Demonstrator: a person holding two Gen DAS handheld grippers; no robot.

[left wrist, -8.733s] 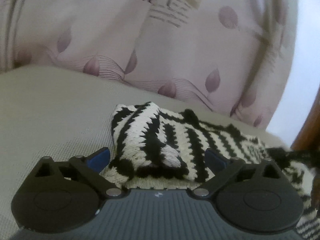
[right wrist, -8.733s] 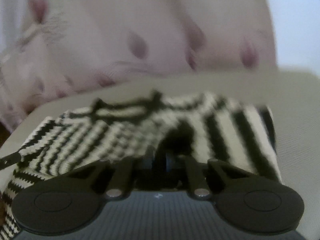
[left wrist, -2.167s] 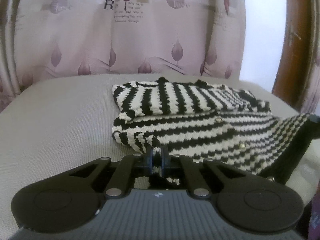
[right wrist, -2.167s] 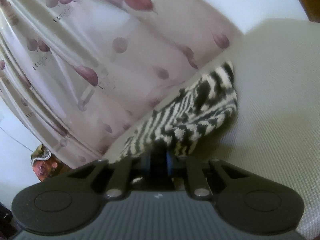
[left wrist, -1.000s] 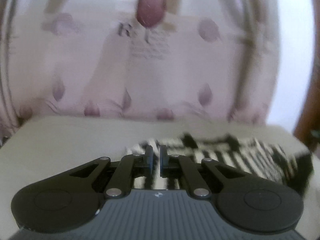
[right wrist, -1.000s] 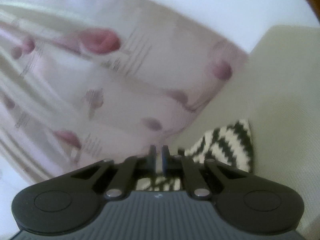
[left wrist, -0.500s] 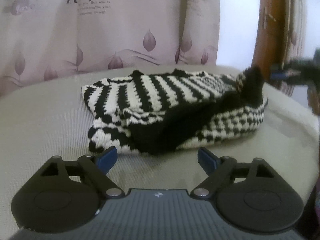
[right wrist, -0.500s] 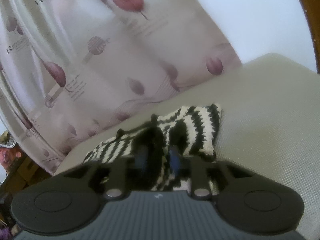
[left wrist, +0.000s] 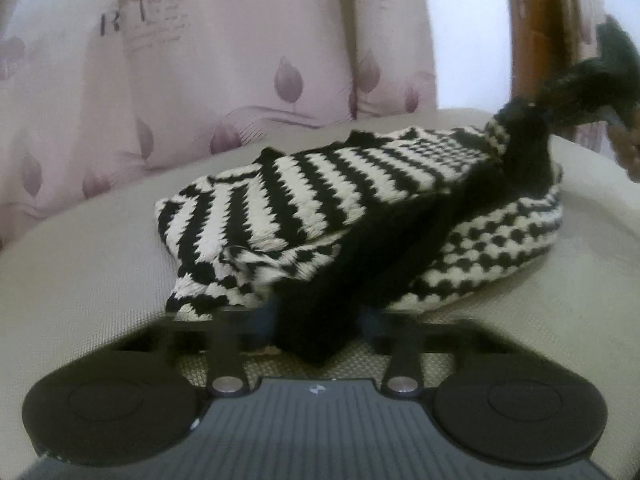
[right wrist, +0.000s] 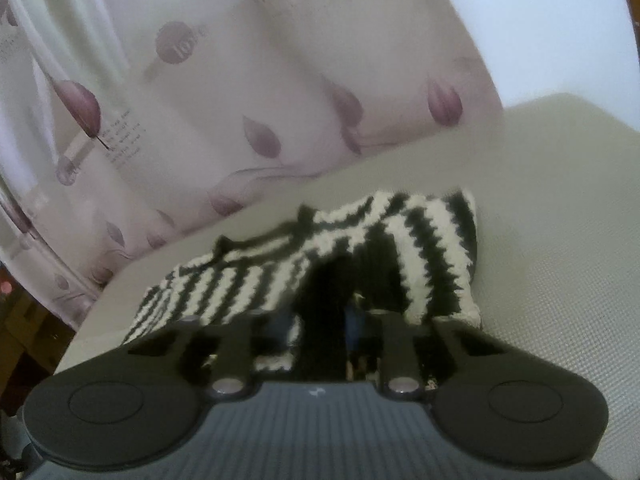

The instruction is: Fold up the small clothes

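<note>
Black-and-white striped knitted garment [left wrist: 320, 200] lies mid-frame on my beige counter [left wrist: 80, 280]; left gripper [left wrist: 316, 320] pinches its black edge, right gripper [right wrist: 324, 328] is closing on it.

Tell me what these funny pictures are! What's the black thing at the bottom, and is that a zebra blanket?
Those black shapes are grippers, tools with two fingers that pinch. A person holds one in each hand, and a small camera sits on each, looking forward along its fingers. That is why everything looks rounded.

One picture comes from the left gripper, the other from the right gripper.

The zebra thing is a small knitted sweater with black and white stripes, partly folded, lying on a beige cushion. Behind it hangs a pink curtain printed with leaves.

The left gripper pinches the sweater's black edge. The right gripper's jaws are closing on a dark part of the sweater. In the left camera's picture you can see it at the far right, lifting that end.
</note>
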